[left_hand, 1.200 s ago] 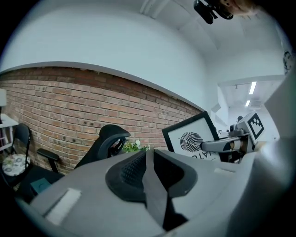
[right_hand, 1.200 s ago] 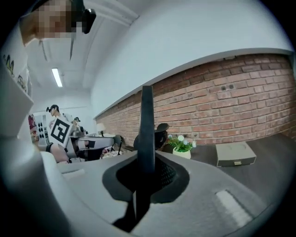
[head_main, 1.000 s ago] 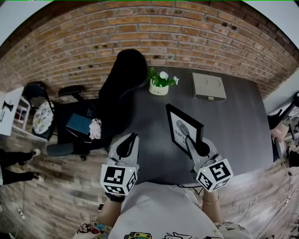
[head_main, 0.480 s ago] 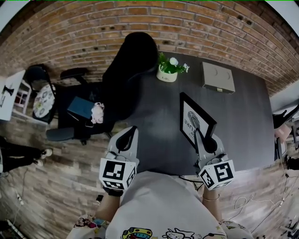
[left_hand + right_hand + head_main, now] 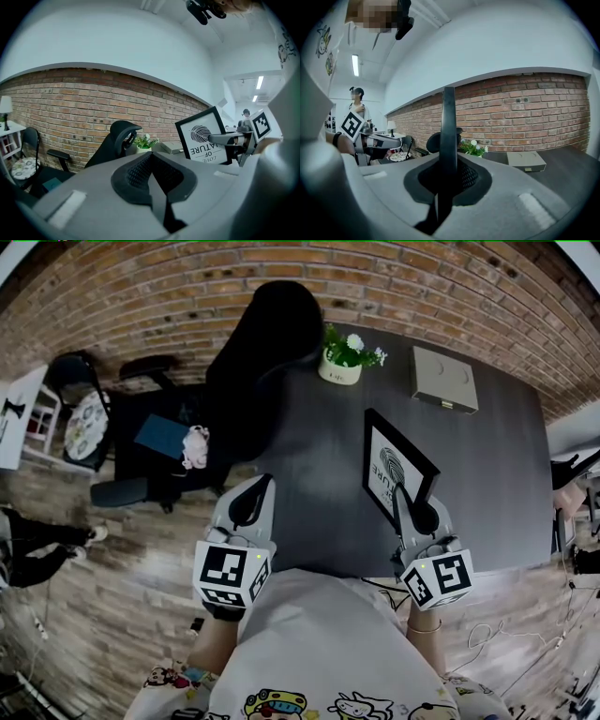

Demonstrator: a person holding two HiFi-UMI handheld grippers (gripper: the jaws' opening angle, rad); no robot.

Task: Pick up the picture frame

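The picture frame [image 5: 398,470] is black with a white leaf print and stands tilted above the dark table [image 5: 319,474]. My right gripper [image 5: 412,514] is shut on the frame's near edge. In the right gripper view the frame is an edge-on dark strip [image 5: 448,136] rising from between the pressed jaws of the right gripper [image 5: 445,183]. My left gripper [image 5: 251,512] hangs over the table's left edge, shut and empty. The left gripper view shows the closed left gripper [image 5: 152,176], with the frame [image 5: 202,136] and the right gripper [image 5: 234,140] off to the right.
A black office chair [image 5: 267,343] stands at the table's far left corner. A potted plant [image 5: 345,357] and a flat grey box [image 5: 443,379] sit at the table's back. A small chair with a patterned cushion [image 5: 86,427] stands by the brick wall. A person [image 5: 358,110] stands far off.
The left gripper's jaws have closed with nothing between them. The right gripper keeps its hold on the frame, which stays tilted the same way.
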